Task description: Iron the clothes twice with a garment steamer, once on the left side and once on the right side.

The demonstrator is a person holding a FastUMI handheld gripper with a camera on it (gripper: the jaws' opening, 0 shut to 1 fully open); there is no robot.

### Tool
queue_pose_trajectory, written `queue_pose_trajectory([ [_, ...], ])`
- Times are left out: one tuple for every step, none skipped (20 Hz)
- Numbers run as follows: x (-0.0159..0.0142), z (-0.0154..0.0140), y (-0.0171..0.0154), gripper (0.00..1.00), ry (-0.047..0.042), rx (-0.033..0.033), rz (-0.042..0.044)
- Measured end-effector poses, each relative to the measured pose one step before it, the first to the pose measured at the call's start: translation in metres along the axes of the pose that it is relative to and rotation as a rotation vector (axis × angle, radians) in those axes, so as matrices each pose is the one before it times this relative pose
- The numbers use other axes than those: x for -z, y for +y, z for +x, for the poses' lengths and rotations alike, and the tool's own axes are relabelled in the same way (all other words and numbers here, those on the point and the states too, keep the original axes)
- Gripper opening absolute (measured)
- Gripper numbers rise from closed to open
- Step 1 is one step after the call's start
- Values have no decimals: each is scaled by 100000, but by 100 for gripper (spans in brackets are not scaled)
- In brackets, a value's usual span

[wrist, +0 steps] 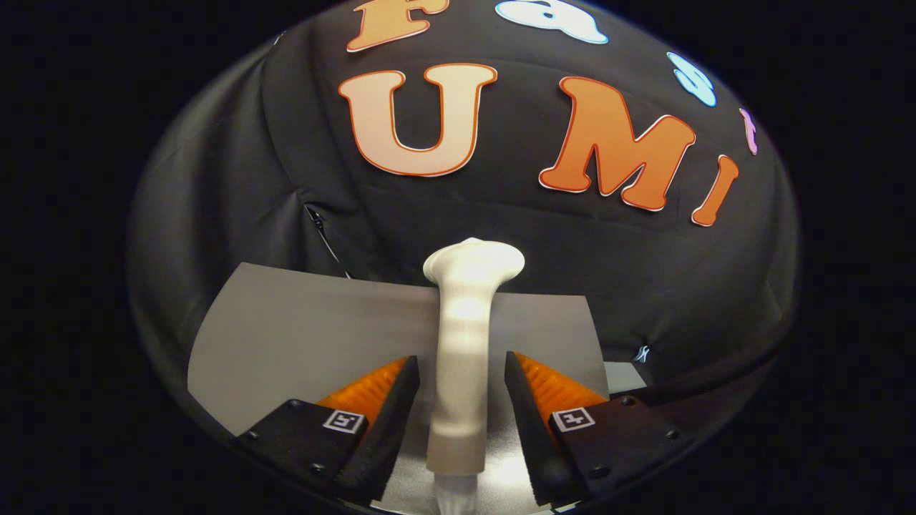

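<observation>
A white garment steamer [464,322] stands upright on a grey surface [300,336], its wide head [474,261] at the top and facing away from me. My gripper [461,361] is open, one finger on each side of the steamer's handle. A narrow gap shows between each finger and the handle, so neither finger presses on it. The lower end of the handle runs down between the fingers towards me, where the surface shines brightly.
The grey surface reaches left and right beyond the fingers and ends at a straight far edge just behind the steamer. The booth's black cloth wall [236,193] hangs close behind it, with a fold and a zip to the left.
</observation>
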State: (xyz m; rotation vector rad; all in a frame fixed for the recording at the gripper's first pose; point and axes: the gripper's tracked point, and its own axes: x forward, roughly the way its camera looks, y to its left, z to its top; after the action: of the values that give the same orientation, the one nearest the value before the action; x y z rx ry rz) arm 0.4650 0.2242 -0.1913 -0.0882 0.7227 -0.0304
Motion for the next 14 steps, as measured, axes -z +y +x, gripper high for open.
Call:
queue_pose_trajectory([
  [-79, 279, -143, 77, 382, 637, 282],
  [325, 412, 333, 67, 1180, -869, 936],
  [495, 1, 50, 57, 1648, 653, 721],
  [-83, 366, -100, 47, 370, 260, 333],
  [-69, -155, 41, 46, -115, -102, -298],
  [-125, -32, -59, 44, -760, 199, 142],
  [-42, -277, 68, 42, -985, -373, -348],
  [-35, -529, -28, 36, -861, -634, 481],
  [334, -441, 136, 36, 808, -1648, 799],
  [221, -449, 396, 33, -344, -2120, 911],
  [346, -636, 196, 33, -576, -1540, 682],
  [297, -645, -45, 33, -1129, -914, 47],
  [148, -1057, 44, 33, -1988, -902, -142],
  [-84, -636, -29, 33, -2236, -739, 21],
])
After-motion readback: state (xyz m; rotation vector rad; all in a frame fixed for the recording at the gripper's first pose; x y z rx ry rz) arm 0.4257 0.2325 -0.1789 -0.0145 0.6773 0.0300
